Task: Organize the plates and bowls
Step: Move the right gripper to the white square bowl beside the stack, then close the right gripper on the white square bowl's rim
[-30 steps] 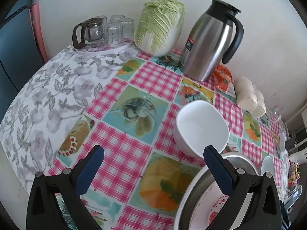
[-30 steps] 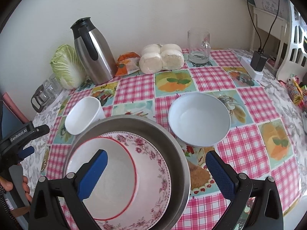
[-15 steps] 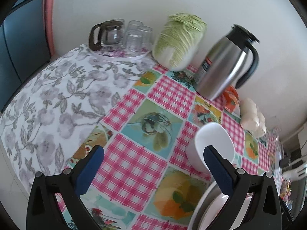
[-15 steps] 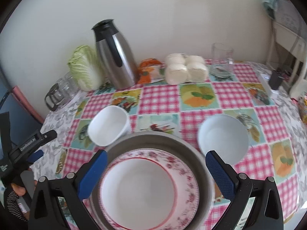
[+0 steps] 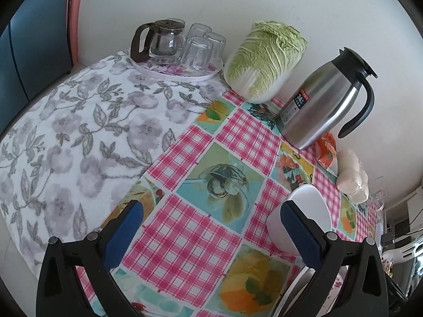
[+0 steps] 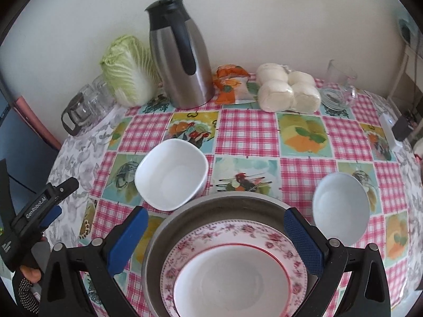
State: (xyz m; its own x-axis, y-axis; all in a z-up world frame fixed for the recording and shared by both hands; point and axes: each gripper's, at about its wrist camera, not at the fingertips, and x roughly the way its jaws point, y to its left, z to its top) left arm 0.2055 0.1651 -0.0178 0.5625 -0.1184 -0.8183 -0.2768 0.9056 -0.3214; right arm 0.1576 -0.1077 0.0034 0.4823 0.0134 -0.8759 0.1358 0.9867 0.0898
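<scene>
Left wrist view: the left gripper (image 5: pixel 211 227) hangs over the table (image 5: pixel 185 237) with its fingers wide apart and nothing between them. Just past its right finger sits a square bowl (image 5: pixel 314 206), white, partly hidden by that finger. Below the right finger, at the frame's edge, a sliver of a metal basin (image 5: pixel 296 288) shows. Farther ahead and to the right stands a steel jug (image 5: pixel 322 105); straight ahead near the wall lies a cabbage (image 5: pixel 264 58). Ahead to the left a tray (image 5: pixel 174 72) carries a glass pot (image 5: pixel 162 42) and upturned glasses (image 5: pixel 198 51). Beyond the jug on the right lie white buns (image 5: pixel 353 177).

Right wrist view: the right gripper (image 6: pixel 214 237) also has its fingers spread apart, holding nothing. Between and below them is the basin (image 6: pixel 169 227), holding a floral plate (image 6: pixel 238 229) with a red-rimmed plate (image 6: pixel 232 282) stacked on it. The square bowl (image 6: pixel 171 174) stands just ahead of the left finger, close to the basin's rim. A round bowl (image 6: pixel 341 206) stands just right of the right finger. Far ahead are the jug (image 6: pixel 182 55), cabbage (image 6: pixel 127 68), buns (image 6: pixel 285 92) and a glass mug (image 6: pixel 341 79). At far left the left gripper (image 6: pixel 42 198) is seen side-on, with a person's hand (image 6: pixel 29 272) on its handle.
</scene>
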